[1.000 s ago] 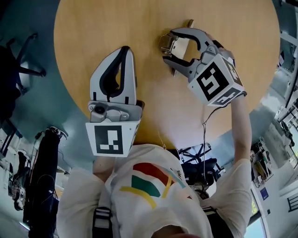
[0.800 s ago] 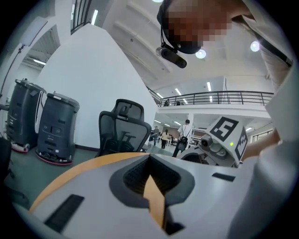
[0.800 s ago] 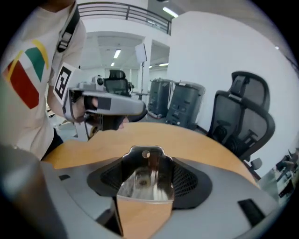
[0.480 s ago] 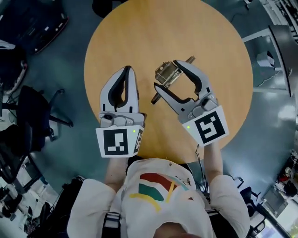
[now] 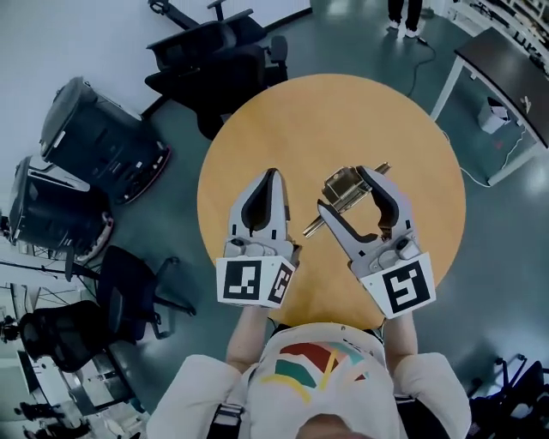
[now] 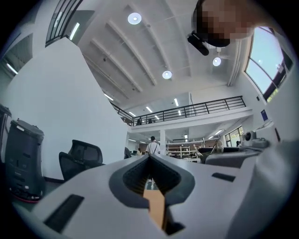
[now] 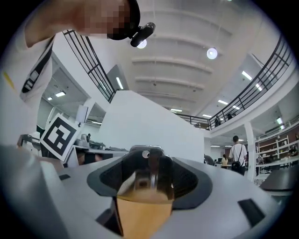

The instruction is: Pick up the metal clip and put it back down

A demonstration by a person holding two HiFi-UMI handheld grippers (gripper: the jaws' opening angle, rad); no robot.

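Note:
The metal clip [image 5: 341, 183] is brass-coloured, with a thin bar running slantwise through it, and it is over the round wooden table [image 5: 343, 111]. My right gripper [image 5: 344, 189] is shut on the clip, which sits between its two curved jaws. In the right gripper view the clip [image 7: 148, 173] fills the gap at the tips of the right gripper [image 7: 149, 161]. Whether the clip touches the table I cannot tell. My left gripper [image 5: 271, 175] lies to the left of it, shut and empty. In its own view the left gripper [image 6: 150, 157] has its jaws pressed together.
Black office chairs [image 5: 214, 51] stand beyond the table's far left edge. Two dark machines [image 5: 94, 137] sit on the floor at the left, with another chair [image 5: 129, 287] below them. A dark desk [image 5: 506, 64] is at the upper right. A person's feet [image 5: 403, 13] show at the top.
The head view has drawn back, so the whole table and the floor around it now show. The right gripper has kept its hold on the clip. The left gripper has stayed shut.

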